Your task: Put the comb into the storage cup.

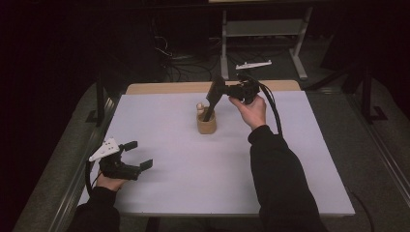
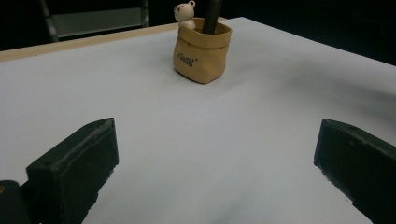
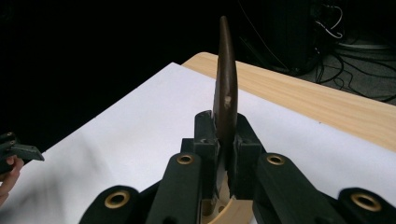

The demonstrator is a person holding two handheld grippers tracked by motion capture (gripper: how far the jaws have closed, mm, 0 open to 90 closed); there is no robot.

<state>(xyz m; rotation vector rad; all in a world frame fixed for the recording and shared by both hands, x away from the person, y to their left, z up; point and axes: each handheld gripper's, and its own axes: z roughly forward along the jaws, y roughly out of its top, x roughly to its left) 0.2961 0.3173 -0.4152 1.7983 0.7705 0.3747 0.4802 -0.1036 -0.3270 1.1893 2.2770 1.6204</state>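
A dark brown spatula (image 1: 213, 95), smooth and thin-edged with a broad rounded blade, stands tilted in a small tan holder (image 1: 206, 123) shaped like a soft paper sack with a rolled rim and printed lettering. Its handle end sits inside the sack, and the blade rises above the rim. A cream teddy bear figure (image 2: 185, 14) peeks over that same rim, just beside the handle. The right gripper (image 3: 226, 140) is clenched on the blade, its 2 black jaws pressing both flat faces. The holder sits toward the far middle of the matte white tabletop (image 1: 193, 169). Well apart from the holder, near the table's front left corner, the left gripper (image 1: 137, 154) rests released, jaws spread wide.
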